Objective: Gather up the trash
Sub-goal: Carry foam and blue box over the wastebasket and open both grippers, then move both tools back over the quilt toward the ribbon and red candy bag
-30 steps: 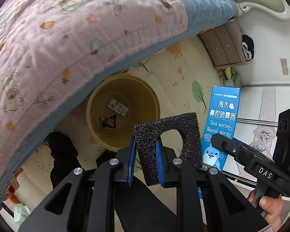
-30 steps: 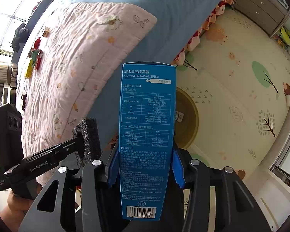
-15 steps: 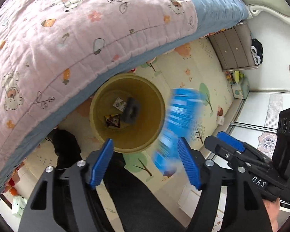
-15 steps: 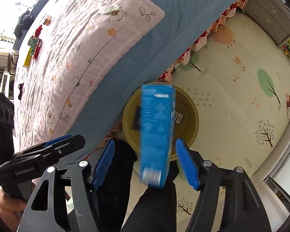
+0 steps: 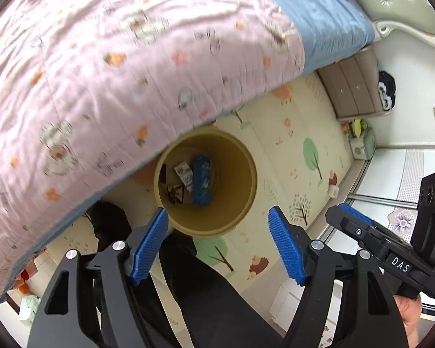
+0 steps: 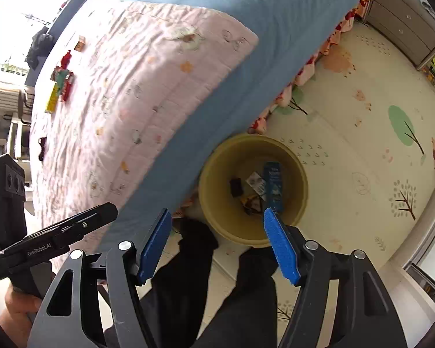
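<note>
Lying in round bin (image 5: 246, 191), cardboard box (image 5: 201, 179)

Mustard-yellow round plastic bin (image 5: 248, 191), same dull yellow inside and out. In it there's a bright blue cardboard box with white print (image 5: 201, 179), a small white printed packet (image 5: 183, 172) and a dark wrapper with orange bits (image 5: 175, 194). The quilted bedspread (image 5: 116, 58) is pale pink with little orange and grey cartoon prints, over a plain blue sheet (image 6: 246, 29). Cream foam floor mat (image 5: 290, 150) with green trees. Both claws have black frames with ribbed blue pads (image 5: 150, 246).
</note>
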